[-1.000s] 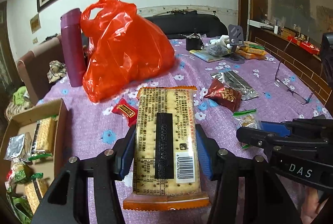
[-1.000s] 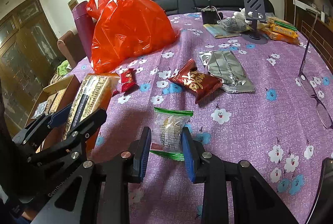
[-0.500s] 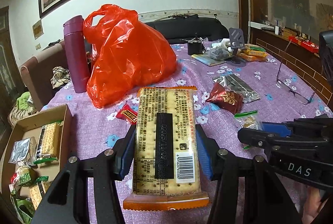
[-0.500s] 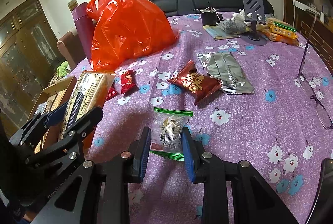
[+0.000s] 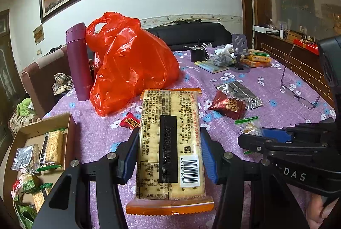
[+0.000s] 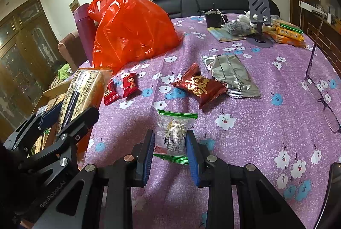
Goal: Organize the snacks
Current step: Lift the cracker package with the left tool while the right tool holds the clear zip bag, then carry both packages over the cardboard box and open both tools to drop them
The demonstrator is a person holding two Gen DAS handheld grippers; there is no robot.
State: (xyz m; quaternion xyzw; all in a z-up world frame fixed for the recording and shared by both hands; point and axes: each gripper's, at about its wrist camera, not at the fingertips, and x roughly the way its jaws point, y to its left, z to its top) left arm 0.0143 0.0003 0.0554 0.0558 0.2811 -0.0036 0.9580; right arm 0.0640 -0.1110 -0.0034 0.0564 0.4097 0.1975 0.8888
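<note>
My left gripper is shut on a long orange-edged cracker pack and holds it above the purple flowered tablecloth. The pack also shows in the right wrist view. My right gripper is shut on a small clear snack packet with green edges, also seen in the left wrist view. A cardboard box with several snacks sits at the table's left edge. On the cloth lie a dark red snack bag, a silver packet and two small red candies.
A big red plastic bag and a purple flask stand at the back left. Glasses lie at the right. A phone stand, a booklet and yellow packs sit at the far end. A sofa is behind the table.
The left gripper with the cracker pack has risen and tilted up a little, so the box and bag sit lower in its view. The right gripper has held still with its packet.
</note>
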